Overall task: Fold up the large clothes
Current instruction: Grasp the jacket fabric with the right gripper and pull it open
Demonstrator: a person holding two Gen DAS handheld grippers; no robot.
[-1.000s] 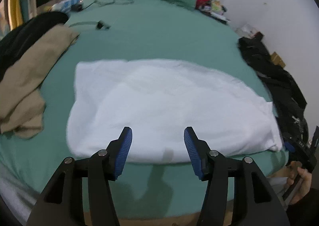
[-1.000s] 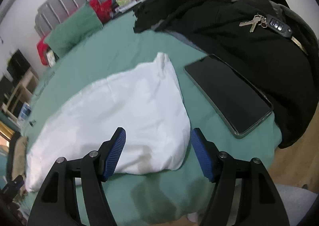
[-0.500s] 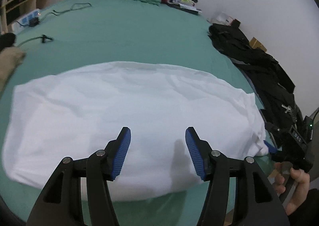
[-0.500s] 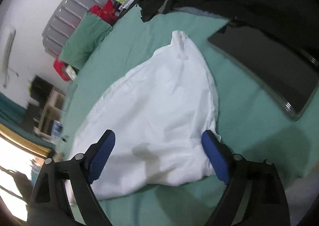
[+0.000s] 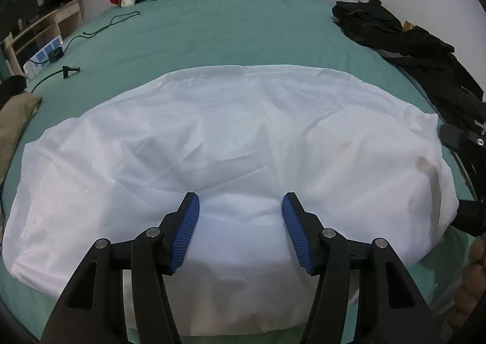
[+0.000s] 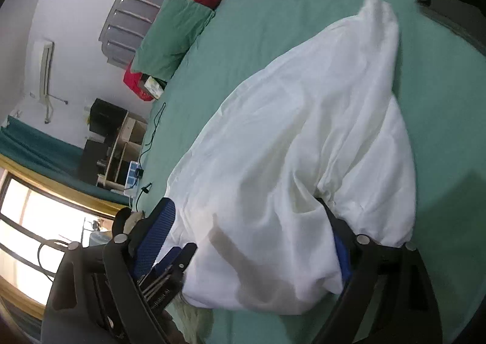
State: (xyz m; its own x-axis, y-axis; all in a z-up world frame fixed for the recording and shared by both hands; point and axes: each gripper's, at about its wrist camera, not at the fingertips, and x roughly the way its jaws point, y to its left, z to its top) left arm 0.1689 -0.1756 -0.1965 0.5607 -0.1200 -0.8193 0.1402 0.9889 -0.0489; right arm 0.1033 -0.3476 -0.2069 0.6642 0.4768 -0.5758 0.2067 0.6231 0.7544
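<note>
- White cloth (image 5: pixel 243 146): spread flat on green bed (image 5: pixel 212 34).
- Left claw (image 5: pixel 240 216): wide open over cloth's near edge, empty.
- Right claw (image 6: pixel 252 240): closing, cloth bunched between, not gripped.
- Left view only: black clothes (image 5: pixel 410 43).
- Right view only: window (image 6: pixel 27 222).
- Writing: none legible.

Both fisheye views bend straight lines strongly and end in black vignetted corners. The room light is soft and rather dim with a cool cast. In the right wrist view, a bright overexposed window (image 6: pixel 33 222) glares at lower left. The white crumpled cloth (image 5: pixel 237 143) is nearly blown out centrally, with faint grey shadows in its creases. Edges blur slightly.
</note>
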